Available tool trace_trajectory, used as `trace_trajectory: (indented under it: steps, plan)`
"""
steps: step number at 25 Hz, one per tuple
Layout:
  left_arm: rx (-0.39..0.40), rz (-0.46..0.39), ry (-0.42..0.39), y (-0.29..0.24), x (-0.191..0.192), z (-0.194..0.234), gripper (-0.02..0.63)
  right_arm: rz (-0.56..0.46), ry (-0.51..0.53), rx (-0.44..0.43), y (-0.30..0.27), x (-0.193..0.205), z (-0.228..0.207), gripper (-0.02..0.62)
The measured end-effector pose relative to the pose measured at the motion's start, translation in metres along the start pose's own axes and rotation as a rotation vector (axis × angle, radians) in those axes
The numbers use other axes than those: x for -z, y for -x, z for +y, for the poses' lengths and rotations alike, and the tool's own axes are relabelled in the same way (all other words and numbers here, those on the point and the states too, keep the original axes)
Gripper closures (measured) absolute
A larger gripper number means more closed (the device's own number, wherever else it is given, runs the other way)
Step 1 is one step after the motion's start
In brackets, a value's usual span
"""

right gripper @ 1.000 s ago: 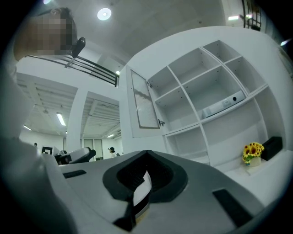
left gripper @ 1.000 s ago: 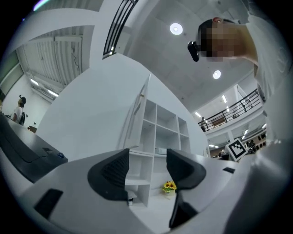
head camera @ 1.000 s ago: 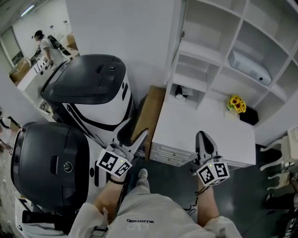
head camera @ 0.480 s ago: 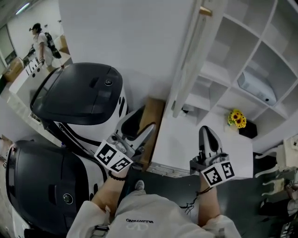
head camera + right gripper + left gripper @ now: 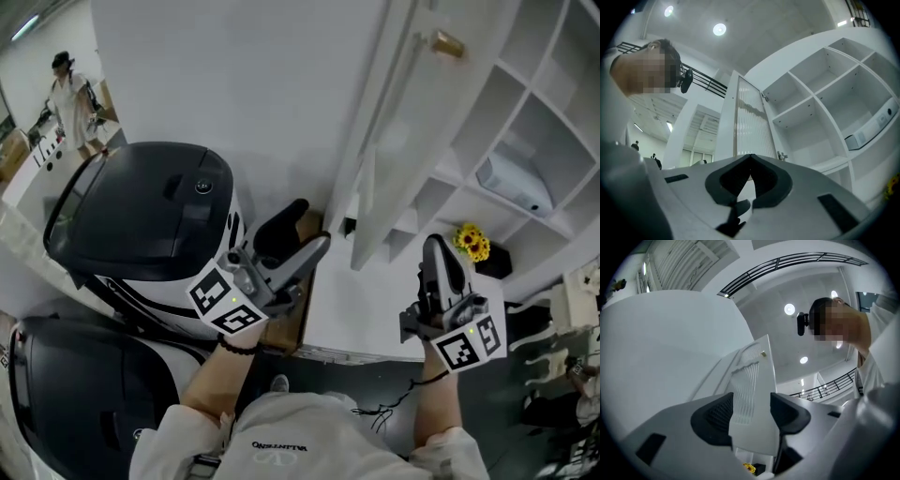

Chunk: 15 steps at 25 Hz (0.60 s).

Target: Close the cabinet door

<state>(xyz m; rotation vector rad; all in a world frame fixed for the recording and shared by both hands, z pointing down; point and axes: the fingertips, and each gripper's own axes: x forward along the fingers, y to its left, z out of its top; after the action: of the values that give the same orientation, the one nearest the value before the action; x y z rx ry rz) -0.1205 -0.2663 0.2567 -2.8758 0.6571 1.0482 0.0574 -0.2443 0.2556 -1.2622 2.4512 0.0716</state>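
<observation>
The white cabinet door [image 5: 370, 202] stands swung open, edge-on to me, with a brass knob [image 5: 448, 44] near its top. My left gripper [image 5: 319, 246] is open, its tips just left of the door's lower edge. In the left gripper view the ribbed door panel [image 5: 752, 376] shows through the gap between the jaws of the left gripper [image 5: 751, 397]; I cannot tell whether they touch it. My right gripper [image 5: 439, 247] is shut and empty, right of the door, over the white counter [image 5: 356, 319]. In the right gripper view the door [image 5: 747, 122] rises beyond the shut right gripper [image 5: 750, 157].
Open white shelves [image 5: 553, 103] hold a white device [image 5: 511, 183]. Yellow flowers [image 5: 472, 240] stand at the counter's back. Two large black-and-white machines [image 5: 141, 206] crowd the left. A person [image 5: 67, 98] stands far back left. A brown panel [image 5: 298, 309] lies between machine and counter.
Both grippers have risen toward the door. The left one moved right, close to the door's lower edge. The view has tilted up, showing the door's knob.
</observation>
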Motion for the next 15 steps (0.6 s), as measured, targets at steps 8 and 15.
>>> trace_trajectory:
  steps: [8, 15]
  plan:
    - [0.110, -0.034, 0.028, -0.040, -0.022, -0.004, 0.365, -0.038, -0.042, -0.114, -0.027, -0.021, 0.006, 0.586]
    - [0.138, -0.061, -0.002, -0.068, -0.046, -0.003, 0.374, -0.061, -0.042, -0.197, -0.048, -0.042, 0.009, 0.586]
